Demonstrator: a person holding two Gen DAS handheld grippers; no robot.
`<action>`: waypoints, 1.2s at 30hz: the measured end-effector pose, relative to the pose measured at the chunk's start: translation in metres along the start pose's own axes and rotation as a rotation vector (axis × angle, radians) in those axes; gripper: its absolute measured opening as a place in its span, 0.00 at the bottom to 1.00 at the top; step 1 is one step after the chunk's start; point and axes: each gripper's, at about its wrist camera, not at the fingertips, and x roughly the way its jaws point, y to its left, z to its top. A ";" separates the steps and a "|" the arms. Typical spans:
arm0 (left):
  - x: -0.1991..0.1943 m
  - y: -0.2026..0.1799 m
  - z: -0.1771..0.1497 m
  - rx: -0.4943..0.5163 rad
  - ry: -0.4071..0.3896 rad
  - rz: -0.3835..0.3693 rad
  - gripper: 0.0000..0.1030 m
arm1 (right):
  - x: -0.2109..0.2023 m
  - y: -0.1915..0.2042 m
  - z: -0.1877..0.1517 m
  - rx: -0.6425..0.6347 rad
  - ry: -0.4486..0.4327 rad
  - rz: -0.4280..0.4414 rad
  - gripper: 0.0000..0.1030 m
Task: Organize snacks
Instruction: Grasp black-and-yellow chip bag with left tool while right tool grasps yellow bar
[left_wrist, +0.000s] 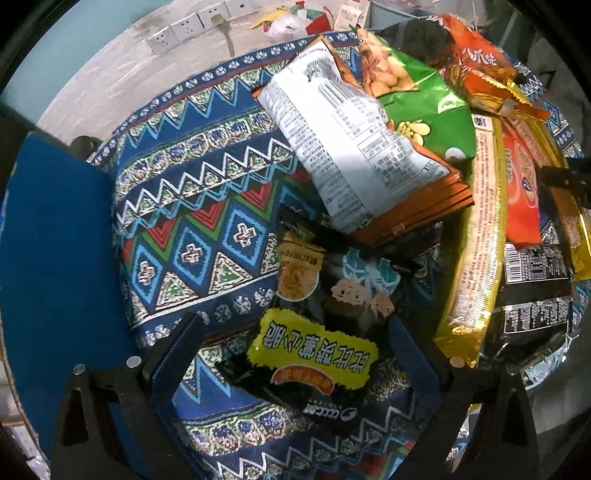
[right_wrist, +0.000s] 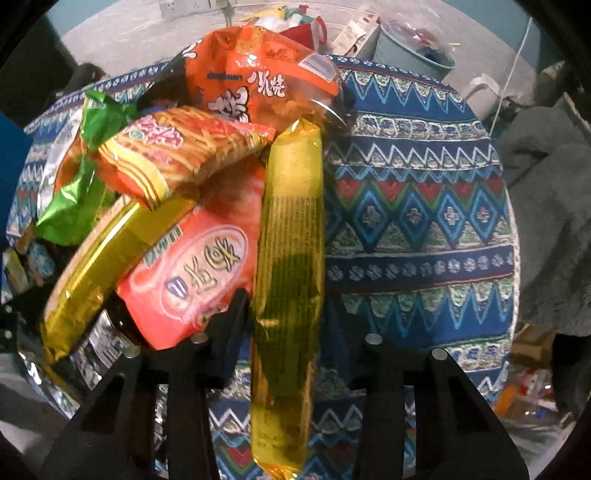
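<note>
In the left wrist view our left gripper (left_wrist: 295, 363) straddles a small black snack packet with a yellow label (left_wrist: 314, 354) on the patterned blue cloth worktop (left_wrist: 192, 206) — jaws wide, not yet closed; closing comes next, we judge. In the right wrist view our right gripper (right_wrist: 286, 332) pinches a long yellow foil packet (right_wrist: 288, 266) beside the heaped snack pile (right_wrist: 177, 206) — ready to carry aside.

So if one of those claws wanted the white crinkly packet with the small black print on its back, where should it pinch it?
Probably the lower sealed end of the white crinkly foil packet, approached from the bare patterned cloth on its left. The packet lies flat on top of the pile, and that flat end overhangs, so fingers could likely close over it.
</note>
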 end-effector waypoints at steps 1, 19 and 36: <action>0.002 0.000 0.001 0.002 0.003 0.000 0.98 | 0.003 0.000 0.002 -0.003 0.004 -0.003 0.42; -0.006 -0.025 -0.004 0.067 -0.086 -0.001 0.61 | -0.014 0.007 -0.024 0.028 -0.039 0.014 0.25; -0.086 0.026 -0.028 -0.073 -0.240 -0.014 0.61 | -0.089 0.035 -0.013 0.004 -0.198 0.118 0.25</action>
